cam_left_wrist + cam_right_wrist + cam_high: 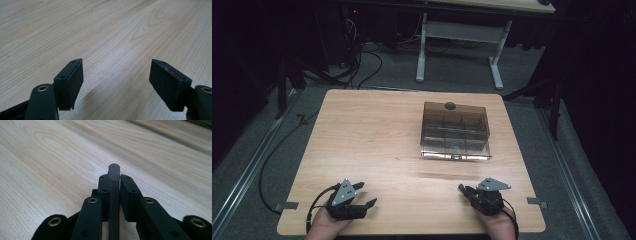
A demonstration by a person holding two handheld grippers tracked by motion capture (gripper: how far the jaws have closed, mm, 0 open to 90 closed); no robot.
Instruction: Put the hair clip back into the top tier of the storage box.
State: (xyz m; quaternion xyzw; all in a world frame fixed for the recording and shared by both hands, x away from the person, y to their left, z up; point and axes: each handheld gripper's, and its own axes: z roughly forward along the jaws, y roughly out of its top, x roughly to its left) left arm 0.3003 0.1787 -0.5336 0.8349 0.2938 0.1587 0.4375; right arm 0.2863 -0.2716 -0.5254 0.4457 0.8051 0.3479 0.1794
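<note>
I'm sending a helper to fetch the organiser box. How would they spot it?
On the wooden table, look at the far right part. The clear smoky plastic compartment box sits there alone, divided into small cells, with a dark round knob at its far edge.

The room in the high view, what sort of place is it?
Probably a lab or recording studio: a bare wooden table on grey carpet, dark curtains around, cables on the floor, another desk frame behind, and a clear compartment box.

No text, label, brand or number can be read anywhere. The box point(455, 131) at the table's point(372, 130) two o'clock bears no legible marking.
</note>
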